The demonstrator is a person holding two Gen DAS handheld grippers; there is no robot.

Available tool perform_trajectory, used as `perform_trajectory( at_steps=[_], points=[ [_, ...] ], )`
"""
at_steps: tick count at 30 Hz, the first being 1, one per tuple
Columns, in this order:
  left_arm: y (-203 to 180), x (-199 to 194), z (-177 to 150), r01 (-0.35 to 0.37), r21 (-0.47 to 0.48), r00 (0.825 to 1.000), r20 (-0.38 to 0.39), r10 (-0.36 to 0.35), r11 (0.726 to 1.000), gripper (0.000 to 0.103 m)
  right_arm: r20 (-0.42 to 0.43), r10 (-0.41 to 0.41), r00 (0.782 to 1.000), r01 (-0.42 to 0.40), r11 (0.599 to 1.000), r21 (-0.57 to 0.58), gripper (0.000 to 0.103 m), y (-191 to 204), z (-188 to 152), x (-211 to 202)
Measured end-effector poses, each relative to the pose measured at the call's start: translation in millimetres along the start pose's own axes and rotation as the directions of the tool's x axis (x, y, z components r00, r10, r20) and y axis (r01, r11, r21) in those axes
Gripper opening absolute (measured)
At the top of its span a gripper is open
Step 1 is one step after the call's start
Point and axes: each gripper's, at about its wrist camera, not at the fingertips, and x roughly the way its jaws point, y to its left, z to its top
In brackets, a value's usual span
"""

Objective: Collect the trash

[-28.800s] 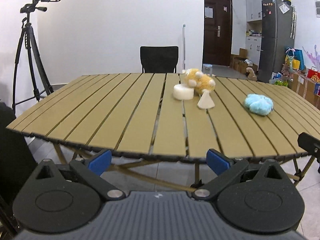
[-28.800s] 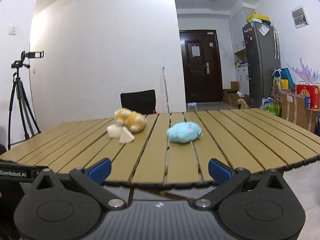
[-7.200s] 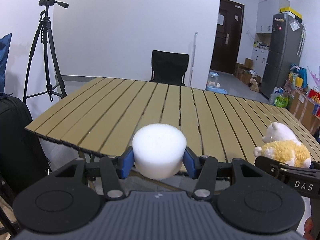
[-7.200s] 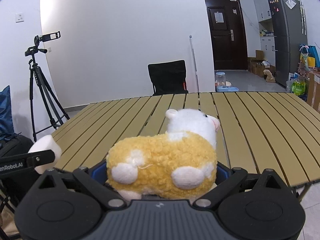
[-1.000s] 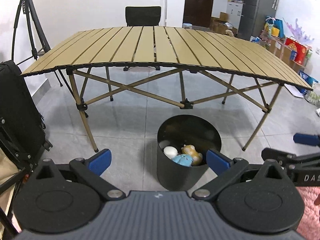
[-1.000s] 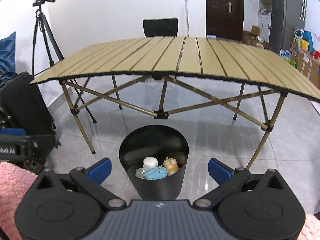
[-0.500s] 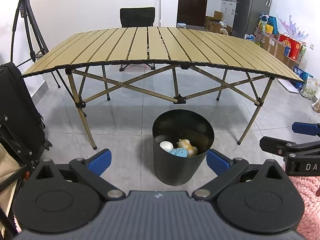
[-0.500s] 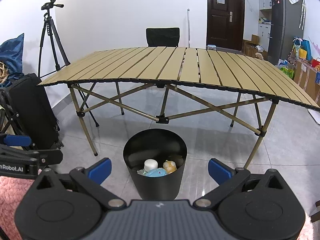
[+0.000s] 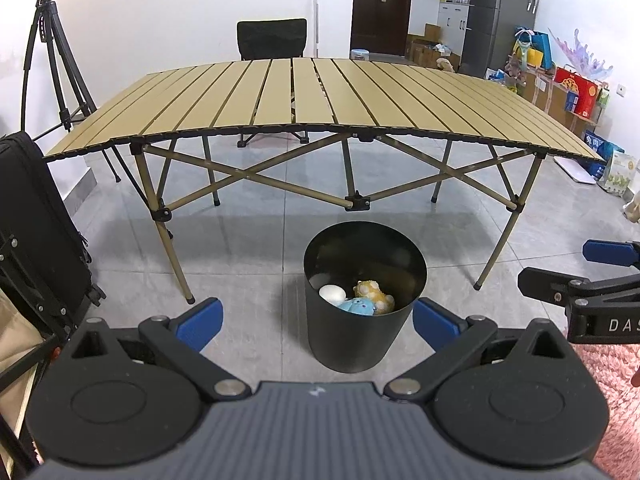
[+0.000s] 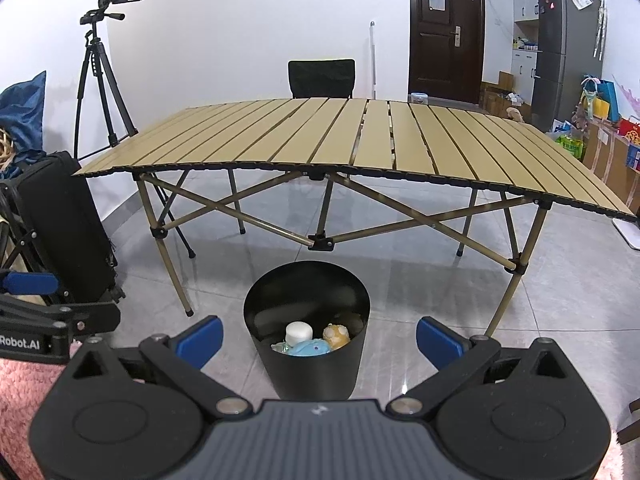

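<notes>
Standing between spread left tongs (image 9: 316, 322): bin (image 9: 362, 340) holding toys.

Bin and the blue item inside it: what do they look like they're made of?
The bin looks like thin sheet metal or hard plastic with a dark satin finish: smooth wall, crisp rim, soft reflections inside. I can't say which. The blue item looks like plush fabric: a fuzzy, matte, lumpy surface.
</notes>
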Motion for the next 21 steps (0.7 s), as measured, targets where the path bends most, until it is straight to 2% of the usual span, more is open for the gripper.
perform_trajectory(
  at_steps=[21],
  points=[
    [1.5,-1.5,0.8,0.018,0.004,1.0,0.01,-0.018,1.0,0.103,0.005,0.001,1.0,-0.001,1.0,0.0,0.103,0.1,0.2,-0.5]
  ],
)
